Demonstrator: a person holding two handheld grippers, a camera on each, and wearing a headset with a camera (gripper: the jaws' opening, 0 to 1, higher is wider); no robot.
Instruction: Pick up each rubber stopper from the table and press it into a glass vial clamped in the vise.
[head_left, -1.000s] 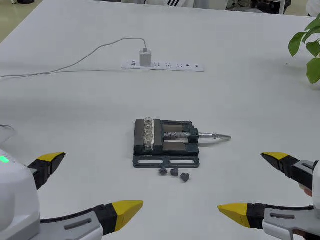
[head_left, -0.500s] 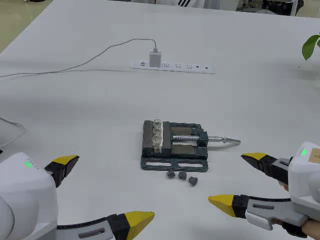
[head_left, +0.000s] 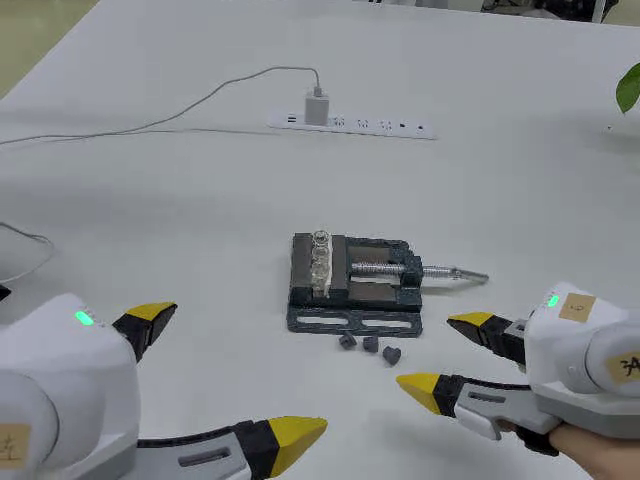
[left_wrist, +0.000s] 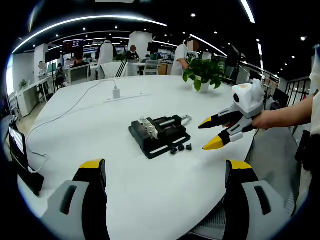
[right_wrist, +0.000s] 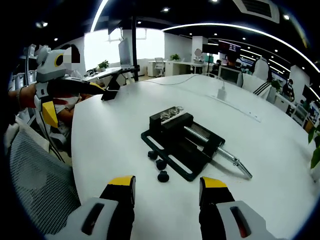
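Now your right gripper (head_left: 425, 350) hovers, fingers (head_left: 432, 386) open and empty, near three stoppers (head_left: 370, 347) on the counter (head_left: 200, 200) beside the vise (head_left: 375, 292) and vials (head_left: 320, 262); your left gripper (head_left: 246, 366) hangs open, farther off.

In the head view the vise (head_left: 350, 285) sits mid-frame with vials (head_left: 321, 262) in its left end and three stoppers (head_left: 370, 347) just below it. The power strip (head_left: 352, 124) lies above, near the top. The left gripper (head_left: 235, 370) is at lower left and the right gripper (head_left: 435, 351) at lower right.
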